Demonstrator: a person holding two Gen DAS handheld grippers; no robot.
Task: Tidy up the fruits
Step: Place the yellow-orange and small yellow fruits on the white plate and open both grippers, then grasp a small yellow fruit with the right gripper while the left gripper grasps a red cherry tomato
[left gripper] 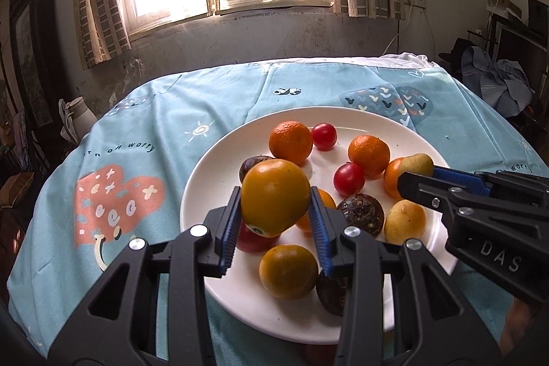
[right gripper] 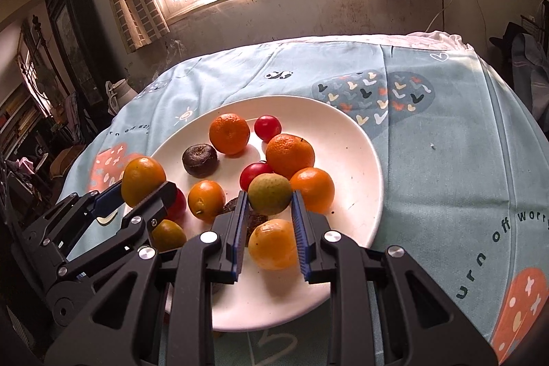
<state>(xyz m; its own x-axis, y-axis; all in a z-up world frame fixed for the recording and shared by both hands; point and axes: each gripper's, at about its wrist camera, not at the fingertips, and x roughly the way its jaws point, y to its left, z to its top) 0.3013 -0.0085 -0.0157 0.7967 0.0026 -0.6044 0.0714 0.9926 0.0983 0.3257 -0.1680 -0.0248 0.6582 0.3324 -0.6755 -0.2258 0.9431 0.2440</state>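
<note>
A white plate [left gripper: 357, 117] on the blue tablecloth holds several fruits: oranges [left gripper: 290, 142], red cherry tomatoes [left gripper: 349, 179], dark brown fruits [left gripper: 361, 214] and yellow fruits [left gripper: 405, 222]. My left gripper [left gripper: 274, 204] is shut on a yellow-orange fruit [left gripper: 274, 196] and holds it above the plate's left part. It also shows in the right wrist view [right gripper: 142, 181]. My right gripper [right gripper: 270, 198] is shut on a small yellow-green fruit [right gripper: 270, 193] above the plate [right gripper: 353, 139]. That fruit shows in the left wrist view [left gripper: 417, 164].
The table wears a light blue patterned cloth [left gripper: 171, 132] [right gripper: 446, 160]. A white jug [left gripper: 77, 120] stands off the table's far left. A window with curtains is behind. Clothes and clutter lie at the right [left gripper: 494, 81].
</note>
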